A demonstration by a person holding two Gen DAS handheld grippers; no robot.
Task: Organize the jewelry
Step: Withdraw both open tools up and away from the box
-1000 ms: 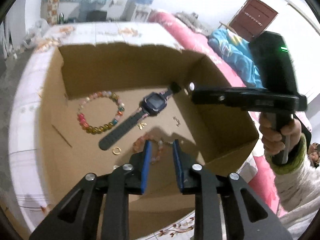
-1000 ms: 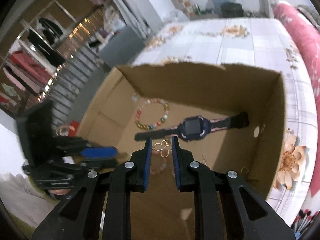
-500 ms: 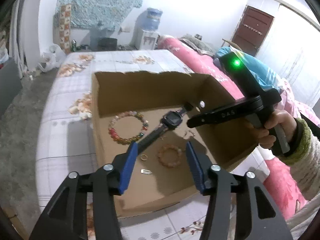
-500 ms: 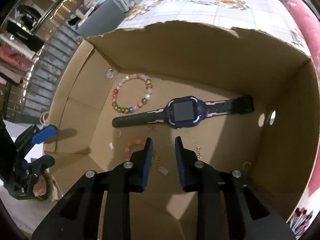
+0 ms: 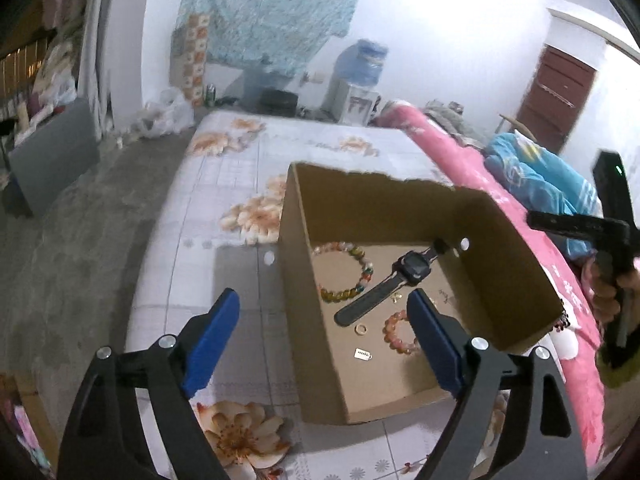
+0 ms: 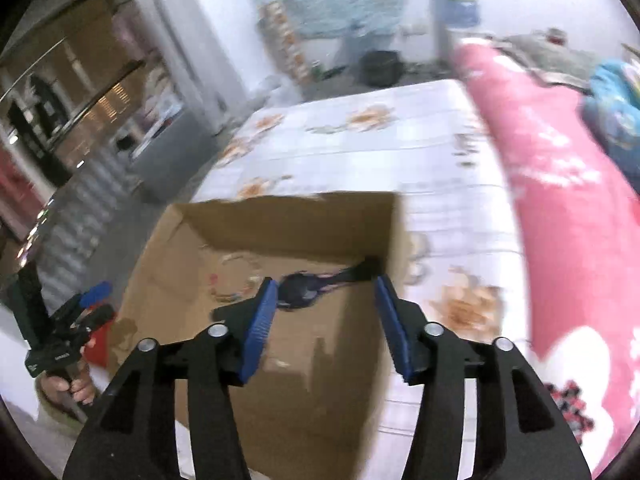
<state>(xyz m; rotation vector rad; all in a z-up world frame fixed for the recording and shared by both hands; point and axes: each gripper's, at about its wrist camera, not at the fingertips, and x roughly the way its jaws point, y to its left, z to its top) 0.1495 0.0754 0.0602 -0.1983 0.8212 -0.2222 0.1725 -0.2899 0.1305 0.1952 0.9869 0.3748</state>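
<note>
**Op A:** Right, left wrist view first. My left gripper [image 5: 323,320] is spread wide with nothing between its pads; its jaws have just been opening. It has pulled back from over the cardboard box [image 5: 508,252], which now sits lower right on the floral sheet [image 5: 224,184]. Inside lie the watch [image 5: 394,282], a multicoloured bead bracelet [image 5: 347,271], a pink bead bracelet [image 5: 400,332], a gold ring [image 5: 361,329] and a small tag [image 5: 362,355].

**Op B:** How would they handle?

**Op A:** All light, I'd judge. The beads look slippery and floppy, so pinch across the strand. The watch strap is flexible; take it at the case.

**Op B:** And the right wrist view?

**Op A:** Blurred. My right gripper [image 6: 323,312] is parted and empty, jaws just opened wider, and it has lifted away; earlier it hung low inside the box. The watch [image 6: 298,290] shows between its fingers.
</note>
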